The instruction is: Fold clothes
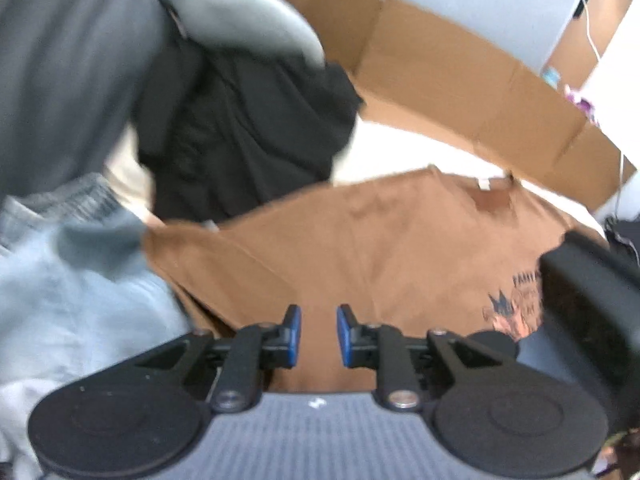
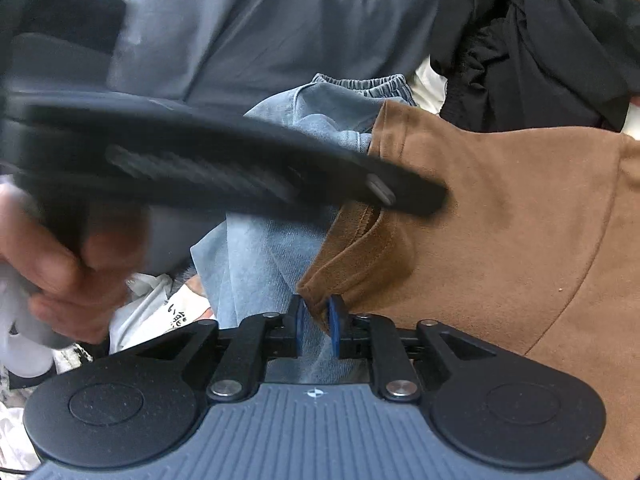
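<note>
A brown T-shirt lies spread out, its collar tag at the far side and a dark print at the right. My left gripper hovers over its near part, blue pads a little apart with nothing between them. In the right wrist view the T-shirt fills the right side. My right gripper has the corner of the sleeve hem pinched at its fingertips. A hand holds the left gripper's blurred black body across that view.
Light blue jeans lie left of the T-shirt. A black garment and a grey garment are heaped behind. An opened cardboard box stands at the back. White cloth lies at the near left.
</note>
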`<action>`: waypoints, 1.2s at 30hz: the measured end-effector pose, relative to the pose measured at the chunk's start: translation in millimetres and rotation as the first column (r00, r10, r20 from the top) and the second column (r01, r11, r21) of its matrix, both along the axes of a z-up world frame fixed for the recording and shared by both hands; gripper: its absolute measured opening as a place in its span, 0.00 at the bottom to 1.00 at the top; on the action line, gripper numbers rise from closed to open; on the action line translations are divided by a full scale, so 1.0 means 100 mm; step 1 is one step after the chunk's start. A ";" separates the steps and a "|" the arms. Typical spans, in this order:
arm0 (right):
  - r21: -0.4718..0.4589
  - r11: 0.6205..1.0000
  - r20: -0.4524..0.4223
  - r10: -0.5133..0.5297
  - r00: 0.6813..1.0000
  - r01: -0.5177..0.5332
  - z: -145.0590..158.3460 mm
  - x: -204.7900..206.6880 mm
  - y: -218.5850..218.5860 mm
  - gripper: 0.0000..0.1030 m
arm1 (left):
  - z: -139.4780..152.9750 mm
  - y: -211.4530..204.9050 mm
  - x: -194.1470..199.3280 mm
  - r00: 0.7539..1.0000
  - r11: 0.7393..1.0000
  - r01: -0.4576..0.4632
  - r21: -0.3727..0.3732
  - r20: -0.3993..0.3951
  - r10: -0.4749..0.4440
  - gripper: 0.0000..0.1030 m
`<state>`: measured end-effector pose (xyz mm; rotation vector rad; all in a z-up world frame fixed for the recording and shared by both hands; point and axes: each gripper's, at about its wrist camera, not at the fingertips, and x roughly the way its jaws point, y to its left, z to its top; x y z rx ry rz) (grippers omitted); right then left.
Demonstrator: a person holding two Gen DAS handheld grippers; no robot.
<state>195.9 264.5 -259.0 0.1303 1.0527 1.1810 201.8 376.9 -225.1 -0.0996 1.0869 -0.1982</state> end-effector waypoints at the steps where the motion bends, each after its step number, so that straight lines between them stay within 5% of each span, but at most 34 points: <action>1: 0.006 1.000 0.000 0.005 1.000 -0.005 0.02 -0.01 -0.02 0.29 | -0.09 -0.01 0.01 1.000 0.999 0.000 0.034 -0.022 0.001 0.21; 5: 0.001 1.000 0.007 0.001 1.000 -0.001 0.10 -0.03 -0.15 0.35 | -0.17 0.04 -0.09 0.998 0.986 0.007 0.164 -0.055 0.002 0.13; 11: -0.054 0.993 0.004 -0.104 0.995 0.104 0.22 0.05 -0.50 0.41 | -0.13 0.10 -0.31 0.997 0.951 0.002 0.309 -0.070 0.021 0.16; 21: -0.194 0.935 -0.024 -0.308 0.951 0.298 0.22 0.05 -0.92 0.44 | 0.29 0.07 -0.24 0.999 0.952 -0.040 0.304 0.029 0.033 0.27; 29: -0.156 0.927 -0.086 -0.358 0.930 0.342 0.25 -0.17 -0.84 0.44 | 0.31 0.10 0.25 0.998 0.933 -0.057 0.356 0.047 0.043 0.69; 36: -0.152 0.893 -0.117 -0.442 0.890 0.423 0.10 -0.30 -0.58 0.44 | -0.08 0.42 0.66 0.990 0.942 -0.100 0.320 -0.067 0.128 0.60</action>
